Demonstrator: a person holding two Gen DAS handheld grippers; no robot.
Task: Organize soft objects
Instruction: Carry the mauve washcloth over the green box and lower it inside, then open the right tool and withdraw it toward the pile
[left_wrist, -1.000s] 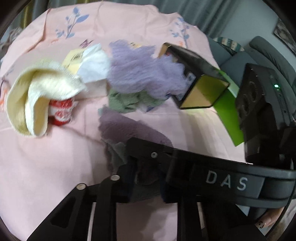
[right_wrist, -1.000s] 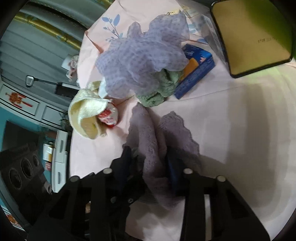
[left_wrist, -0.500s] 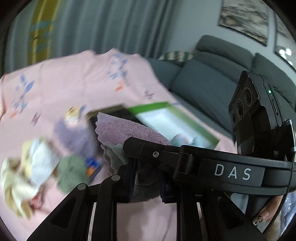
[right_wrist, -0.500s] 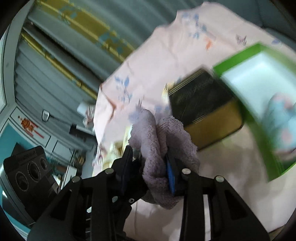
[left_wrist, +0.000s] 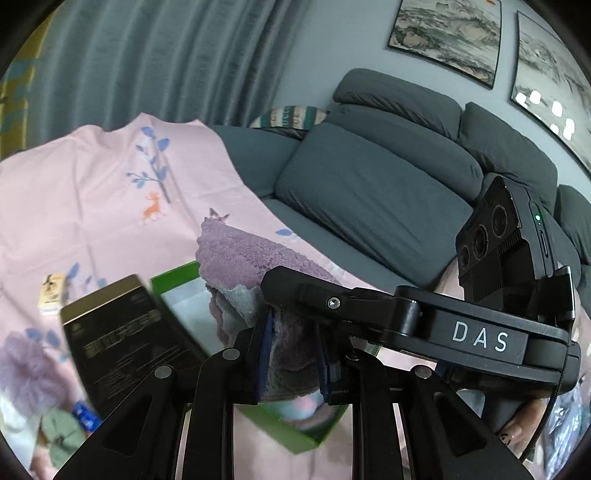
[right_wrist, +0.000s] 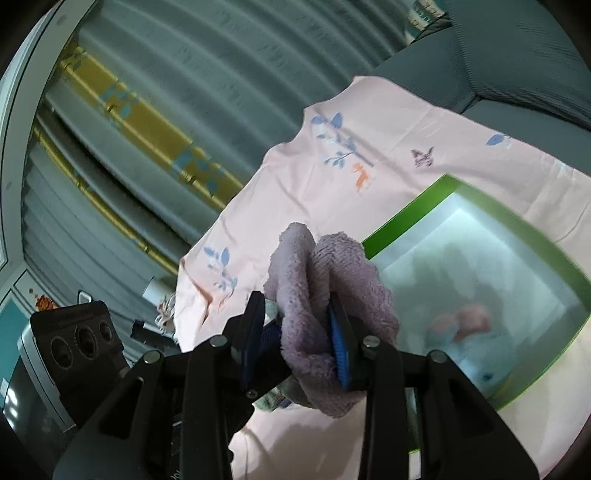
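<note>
A pink sheet (left_wrist: 92, 206) printed with blue sprigs and a small orange deer covers the work surface, with a grey sofa (left_wrist: 369, 192) and pleated curtains behind it.

Nearest the left wrist camera, the left gripper (left_wrist: 293, 354) has its blue-padded fingers (left_wrist: 264, 350) pressed onto a purple towel (left_wrist: 251, 258), held in the air above the sheet. The right gripper (right_wrist: 301, 341) pinches the same towel (right_wrist: 332, 280), a thick fold bunched between its pads.

Only the left view shows the body of the right gripper crossing the frame, lettered "DAS", with a black camera block above it. It also shows a black box with a gold edge (left_wrist: 122, 339) beside the green box (left_wrist: 173, 277); its gold lettering is too blurred to read. A lilac mesh puff (left_wrist: 22, 369) and a green cloth (left_wrist: 61, 435) lie at the lower left.

Only the right view looks into the green box (right_wrist: 402, 218): white inside, with a pale blue and pink soft thing (right_wrist: 465, 332) on its floor. The towel hangs beside the box's near corner.
</note>
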